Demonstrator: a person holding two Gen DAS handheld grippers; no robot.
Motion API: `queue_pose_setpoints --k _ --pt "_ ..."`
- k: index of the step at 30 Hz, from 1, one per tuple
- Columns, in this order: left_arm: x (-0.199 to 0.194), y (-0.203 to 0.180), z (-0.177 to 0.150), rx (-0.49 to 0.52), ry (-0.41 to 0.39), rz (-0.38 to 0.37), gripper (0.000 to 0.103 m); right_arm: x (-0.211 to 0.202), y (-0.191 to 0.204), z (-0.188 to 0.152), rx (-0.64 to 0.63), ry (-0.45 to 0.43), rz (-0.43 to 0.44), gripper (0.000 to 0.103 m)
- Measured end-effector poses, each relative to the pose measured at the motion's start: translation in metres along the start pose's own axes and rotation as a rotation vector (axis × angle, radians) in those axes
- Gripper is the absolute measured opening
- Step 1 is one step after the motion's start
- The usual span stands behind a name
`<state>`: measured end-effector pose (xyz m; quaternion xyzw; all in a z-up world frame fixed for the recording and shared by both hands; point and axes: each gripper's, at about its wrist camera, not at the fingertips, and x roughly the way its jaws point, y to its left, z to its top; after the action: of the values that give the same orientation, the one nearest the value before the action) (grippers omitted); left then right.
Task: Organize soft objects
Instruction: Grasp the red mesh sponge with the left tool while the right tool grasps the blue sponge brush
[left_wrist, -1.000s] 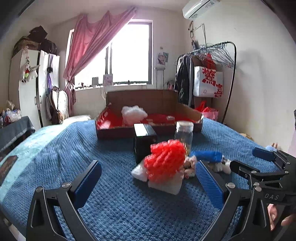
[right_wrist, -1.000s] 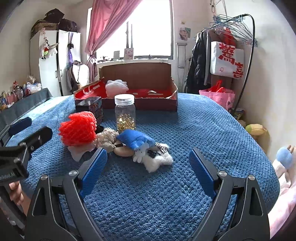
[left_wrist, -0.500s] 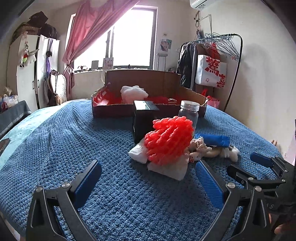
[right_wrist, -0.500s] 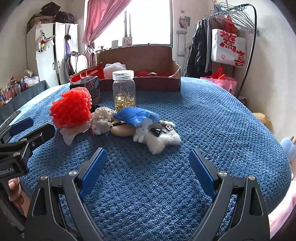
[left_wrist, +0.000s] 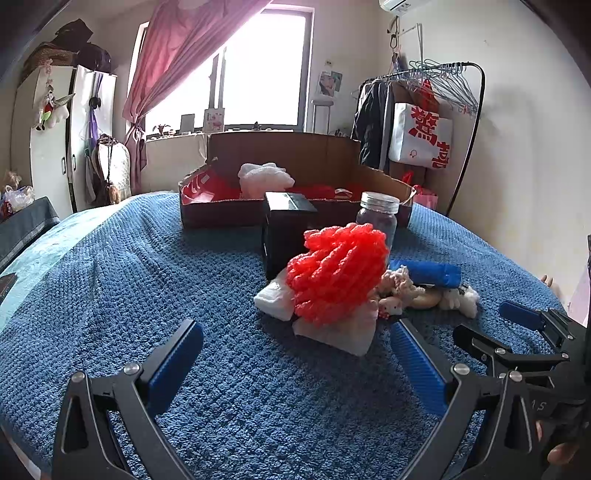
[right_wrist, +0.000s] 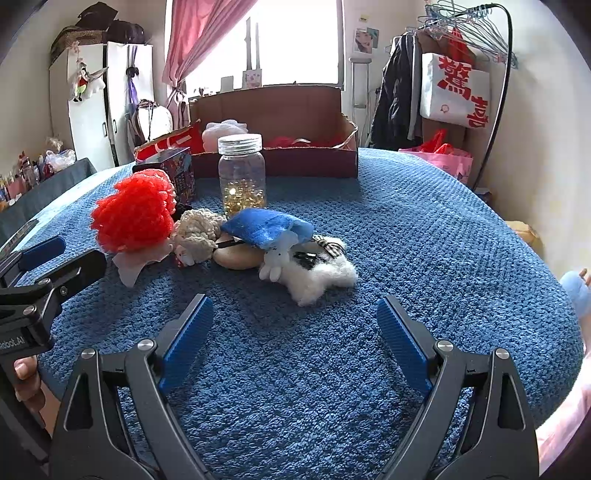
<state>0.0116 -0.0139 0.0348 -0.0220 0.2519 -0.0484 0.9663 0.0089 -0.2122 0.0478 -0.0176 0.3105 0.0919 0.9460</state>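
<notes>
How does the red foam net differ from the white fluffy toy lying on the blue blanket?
The red foam net is bright red and stands as a rounded, bulky ball; the white fluffy toy is white and lies low and flat. The net is at the pile's left end, the toy at its right. Both rest on the blue blanket, ungripped.

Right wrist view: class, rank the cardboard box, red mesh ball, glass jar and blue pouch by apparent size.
1. cardboard box, though farthest from the camera.
2. red mesh ball.
3. glass jar and blue pouch: too alike to rank.
</notes>
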Motion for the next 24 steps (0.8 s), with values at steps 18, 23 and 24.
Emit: queue_pose_setpoints --k 18,23,24 --pt "0.039 0.002 0.050 -0.021 0.110 -0.147 0.095 0.049 -0.007 0.068 -0.112 0.144 0.149 0.088" --pt "0.057 -0.006 0.055 0.017 0.165 -0.218 0.070 0.070 -0.002 0.071 -0.146 0.225 0.212 0.047" --pt "0.058 -0.007 0.055 0.022 0.169 -0.226 0.069 0.072 -0.002 0.071 -0.139 0.232 0.239 0.041"
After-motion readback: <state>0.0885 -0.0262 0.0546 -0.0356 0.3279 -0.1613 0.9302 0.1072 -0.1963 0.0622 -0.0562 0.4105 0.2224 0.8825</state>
